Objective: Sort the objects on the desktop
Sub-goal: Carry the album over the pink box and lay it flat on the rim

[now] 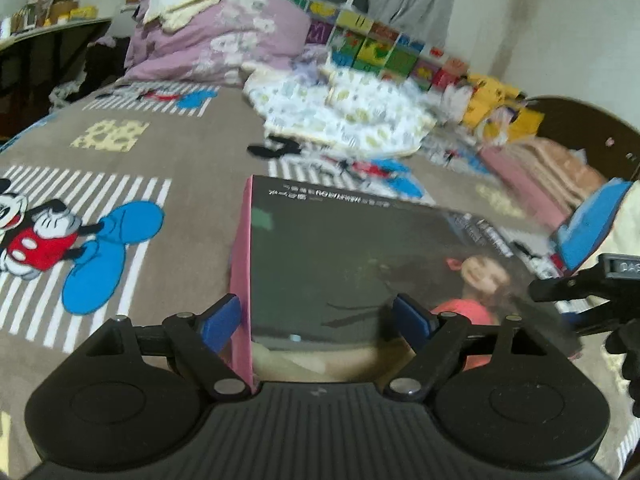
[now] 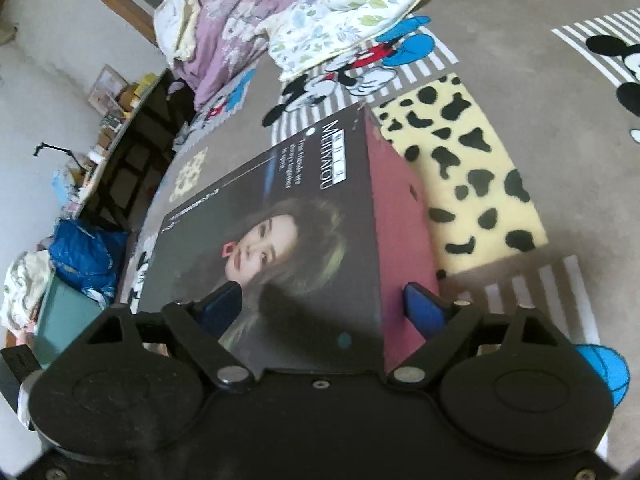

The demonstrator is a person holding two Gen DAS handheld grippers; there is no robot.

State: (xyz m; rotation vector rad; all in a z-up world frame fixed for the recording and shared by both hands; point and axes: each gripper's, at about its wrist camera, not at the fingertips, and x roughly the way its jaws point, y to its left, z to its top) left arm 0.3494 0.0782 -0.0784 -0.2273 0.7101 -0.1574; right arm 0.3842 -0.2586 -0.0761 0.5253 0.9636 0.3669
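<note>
A flat box (image 1: 340,256) with a dark lid showing a woman's portrait and pink sides lies over the Mickey Mouse bedspread. My left gripper (image 1: 320,320) has its blue pads (image 1: 222,320) spread around the box's near edge, one at the pink side, one over the lid. In the right wrist view the same box (image 2: 288,224) fills the middle, and my right gripper (image 2: 324,308) straddles its corner, one pad over the lid, one beside the pink side (image 2: 400,208). The right gripper also shows at the right edge of the left wrist view (image 1: 592,292). Whether the pads press the box is unclear.
The brown Mickey Mouse bedspread (image 1: 132,152) covers the bed. Piled quilts (image 1: 224,36) and a leaf-print blanket (image 1: 352,116) lie at the far side, with colourful boxes (image 1: 380,48) along the wall. A desk (image 2: 132,136) and a blue bag (image 2: 84,256) stand beside the bed.
</note>
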